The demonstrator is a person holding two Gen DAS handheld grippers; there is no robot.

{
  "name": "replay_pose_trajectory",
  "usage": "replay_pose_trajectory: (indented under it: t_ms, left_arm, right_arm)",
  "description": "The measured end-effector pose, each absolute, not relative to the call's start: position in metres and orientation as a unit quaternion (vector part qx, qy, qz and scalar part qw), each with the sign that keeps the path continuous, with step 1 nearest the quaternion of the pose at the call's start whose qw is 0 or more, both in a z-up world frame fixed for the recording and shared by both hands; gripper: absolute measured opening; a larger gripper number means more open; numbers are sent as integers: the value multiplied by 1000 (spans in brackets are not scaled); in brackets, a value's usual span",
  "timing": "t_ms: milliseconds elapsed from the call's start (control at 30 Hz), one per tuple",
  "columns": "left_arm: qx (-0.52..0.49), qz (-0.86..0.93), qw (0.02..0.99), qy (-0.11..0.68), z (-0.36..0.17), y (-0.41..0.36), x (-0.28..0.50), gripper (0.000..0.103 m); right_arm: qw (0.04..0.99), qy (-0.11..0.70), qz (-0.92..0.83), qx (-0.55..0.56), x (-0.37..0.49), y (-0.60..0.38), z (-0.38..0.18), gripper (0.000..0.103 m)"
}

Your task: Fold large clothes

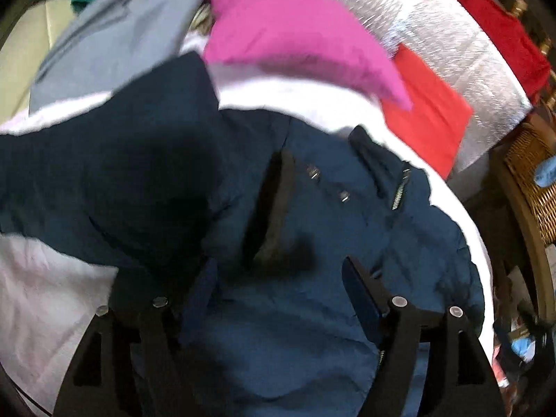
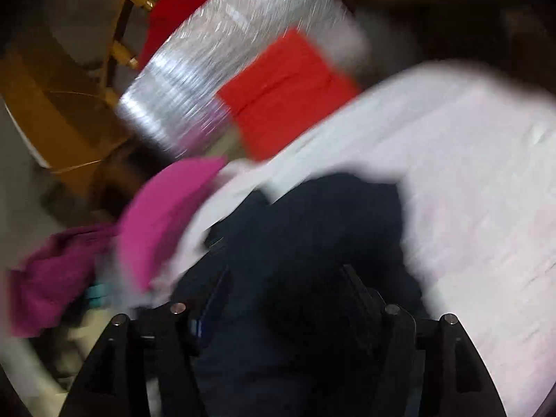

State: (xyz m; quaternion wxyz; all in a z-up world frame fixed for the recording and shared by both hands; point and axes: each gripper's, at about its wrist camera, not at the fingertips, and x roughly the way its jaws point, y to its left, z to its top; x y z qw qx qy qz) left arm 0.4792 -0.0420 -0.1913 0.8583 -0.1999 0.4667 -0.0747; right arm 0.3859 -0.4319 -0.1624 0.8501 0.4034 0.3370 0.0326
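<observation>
1. Here the task's thing, a dark blue padded jacket (image 1: 312, 215), lies spread on a pale pinkish-white sheet (image 1: 45, 285) that covers the work surface; its zipper and two snap studs face up in the left wrist view.
2. The left gripper (image 1: 274, 278) hangs just over the jacket with its jaws standing apart; jacket cloth lies under and between them, but the pads do not seem to press on it.
3. The right gripper (image 2: 285, 288) is also over dark jacket cloth. Its jaws look apart, though the view is badly blurred and I cannot tell whether any fabric is pinched.
4. My reading: this is a pause between folds, both claws free and looking for new hold points, not a fold under way.
5. The next move likely calls for picking an edge or a sleeve at each side, closing firmly on the thick, slippery padding, then lifting evenly so the bulk does not slide out.
6. Around the jacket on the surface lie a pink garment (image 1: 299, 34), a grey-blue garment (image 1: 114, 34), and a folded red-orange piece (image 1: 427, 111) beside a shiny silver sheet (image 1: 451, 34).
7. A deep red cloth (image 1: 497, 24) sits beyond the silver sheet, and a wicker chair (image 1: 535, 173) stands at the edge of the room's dim clutter.
</observation>
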Motion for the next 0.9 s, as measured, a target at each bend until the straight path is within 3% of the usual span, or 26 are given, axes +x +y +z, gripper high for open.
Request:
replay_pose_trajectory:
  t_ms: [67, 133, 200, 367, 500, 600, 900]
  left_arm:
    - [-216, -74, 853, 470, -199, -39, 481, 74]
    - [-219, -73, 859, 458, -201, -39, 482, 70]
    - [-217, -79, 861, 452, -202, -42, 483, 41]
    - [-213, -92, 869, 438, -206, -49, 487, 16]
    - [-213, -110, 874, 422, -196, -49, 487, 12]
    - [-207, -111, 877, 419, -193, -49, 485, 11]
    - [-204, -116, 878, 417, -172, -42, 467, 11]
  right_arm:
    - [834, 370, 48, 407, 393, -419, -174, 66]
    - [833, 387, 46, 392, 398, -409, -184, 54]
    - [835, 392, 32, 386, 396, -411, -192, 48]
    - [805, 398, 38, 438, 400, -425, -216, 41]
    - [807, 402, 24, 432, 412, -422, -228, 41]
    - [782, 420, 18, 459, 418, -431, -247, 35]
    - [770, 426, 14, 475, 421, -433, -251, 35]
